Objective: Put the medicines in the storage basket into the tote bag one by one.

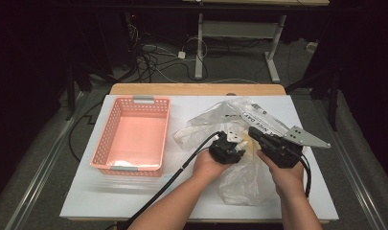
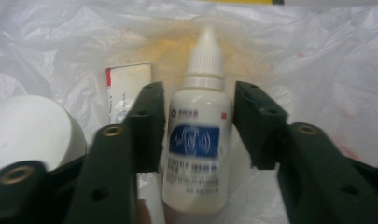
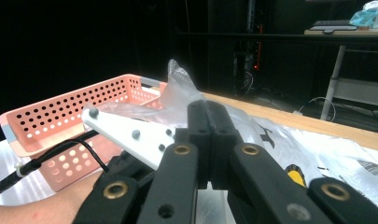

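Jaws of my left gripper (image 2: 198, 135) stood apart around the dropper bottle (image 2: 198, 140); squeezing its body squarely seemed wisest, right gripper (image 3: 212, 140) clamped on the plastic bag (image 1: 239, 182).

White table (image 1: 81, 201): pink basket (image 1: 134, 134), plastic bag (image 1: 239, 184).

Basket (image 1: 132, 135) on worktop (image 1: 86, 191), left; plastic bag (image 1: 239, 182) right of it. In bag: dropper bottle (image 2: 196, 140), box (image 2: 126, 88) and roll (image 2: 28, 130) to its left.
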{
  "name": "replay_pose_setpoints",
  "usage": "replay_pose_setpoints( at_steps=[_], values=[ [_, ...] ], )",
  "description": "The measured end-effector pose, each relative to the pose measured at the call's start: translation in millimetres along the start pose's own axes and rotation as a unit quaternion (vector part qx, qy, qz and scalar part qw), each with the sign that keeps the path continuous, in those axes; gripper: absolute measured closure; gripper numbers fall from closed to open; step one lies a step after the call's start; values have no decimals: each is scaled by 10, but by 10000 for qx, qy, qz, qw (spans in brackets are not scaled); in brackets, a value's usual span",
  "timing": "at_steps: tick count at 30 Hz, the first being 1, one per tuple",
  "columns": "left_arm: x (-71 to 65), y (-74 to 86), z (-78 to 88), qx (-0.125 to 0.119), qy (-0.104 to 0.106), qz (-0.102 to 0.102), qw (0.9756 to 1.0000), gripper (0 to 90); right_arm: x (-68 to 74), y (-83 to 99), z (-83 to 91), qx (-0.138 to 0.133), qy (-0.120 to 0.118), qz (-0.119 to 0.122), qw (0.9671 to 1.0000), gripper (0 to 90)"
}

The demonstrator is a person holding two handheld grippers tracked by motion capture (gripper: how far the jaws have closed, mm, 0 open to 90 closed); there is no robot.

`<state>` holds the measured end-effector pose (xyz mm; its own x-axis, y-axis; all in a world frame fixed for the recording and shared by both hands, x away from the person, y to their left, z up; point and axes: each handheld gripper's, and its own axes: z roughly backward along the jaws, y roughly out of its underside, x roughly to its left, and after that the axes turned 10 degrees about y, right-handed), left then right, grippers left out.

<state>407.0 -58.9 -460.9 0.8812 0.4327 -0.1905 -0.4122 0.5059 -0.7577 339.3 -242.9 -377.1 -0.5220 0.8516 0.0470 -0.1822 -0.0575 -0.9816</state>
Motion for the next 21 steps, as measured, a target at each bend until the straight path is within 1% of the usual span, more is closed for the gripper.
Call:
replay_pose_setpoints(
  at_steps=[2, 6, 7, 8, 9, 10, 12, 14, 16, 18, 20, 21],
  values=[
    [-6, -5, 28, 15, 110, 14, 9999, 479, -7, 3, -5, -15, -10, 45, 10000, 900],
    [-17, 32, 129, 39, 238, 27, 9997, 474, -6, 12, -12, 37, -13, 36, 10000, 900],
    [-18, 51, 163, 40, 259, 46, 9996, 454, -5, 14, -13, 41, -11, 42, 10000, 900],
    [-19, 71, 209, 49, 208, 53, 9998, 446, -4, 14, -12, 48, -9, 38, 10000, 900],
    [-25, 98, 250, 29, 238, 55, 9997, 446, -3, 13, -12, 48, -6, 41, 10000, 900],
    [-29, 125, 302, 15, 217, 1, 9998, 446, -3, 12, -12, 47, -5, 42, 10000, 900],
    [-50, 187, 407, 0, 233, 1, 9997, 445, 2, 11, -17, 30, -2, 66, 10000, 900],
    [-79, 269, 520, -106, 245, 26, 9996, 419, 12, 13, -21, 50, 2, 39, 10000, 900],
    [-95, 358, 626, -166, 286, 62, 9994, 418, 13, 16, -27, 69, -26, 72, 9999, 900],
    [-110, 440, 714, -175, 309, 31, 9994, 388, 20, 18, -35, 67, -20, 95, 9999, 900],
    [-118, 523, 805, -232, 315, 29, 9992, 386, 27, 21, -43, 79, -30, 98, 9999, 900],
    [-118, 562, 849, -260, 321, 46, 9991, 371, 33, 21, -41, 90, -24, 94, 9999, 900]
  ],
)
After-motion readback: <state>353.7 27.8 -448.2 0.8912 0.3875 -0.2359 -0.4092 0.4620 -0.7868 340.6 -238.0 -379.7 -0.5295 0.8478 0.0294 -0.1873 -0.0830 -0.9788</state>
